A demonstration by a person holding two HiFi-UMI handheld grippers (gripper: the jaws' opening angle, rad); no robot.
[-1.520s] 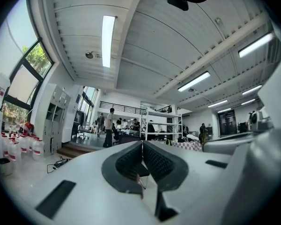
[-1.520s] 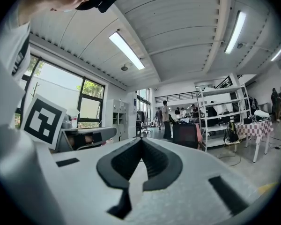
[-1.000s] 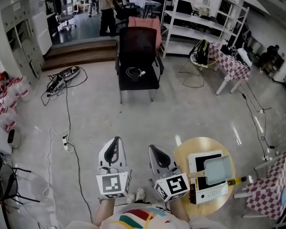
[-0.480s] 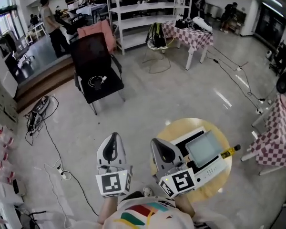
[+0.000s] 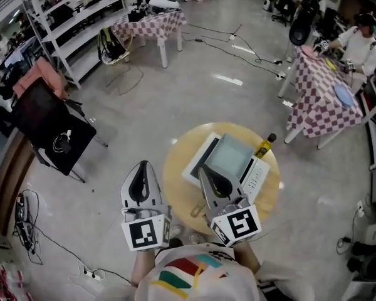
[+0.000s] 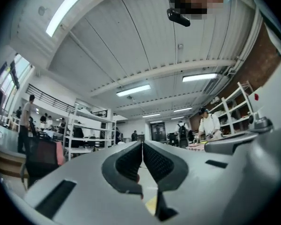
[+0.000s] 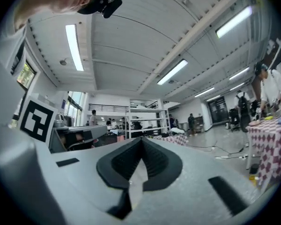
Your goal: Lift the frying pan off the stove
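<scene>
Your left gripper has its grey jaws pressed together, nothing between the black ribbed pads. Behind them you see a white metal shelving rack at left, long ceiling strip lights overhead, and a person in a white top at right.

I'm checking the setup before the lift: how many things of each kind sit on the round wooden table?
white flat stove: 1
grey square frying pan: 1
yellow bottle with a dark cap: 1
Total: 3
</scene>
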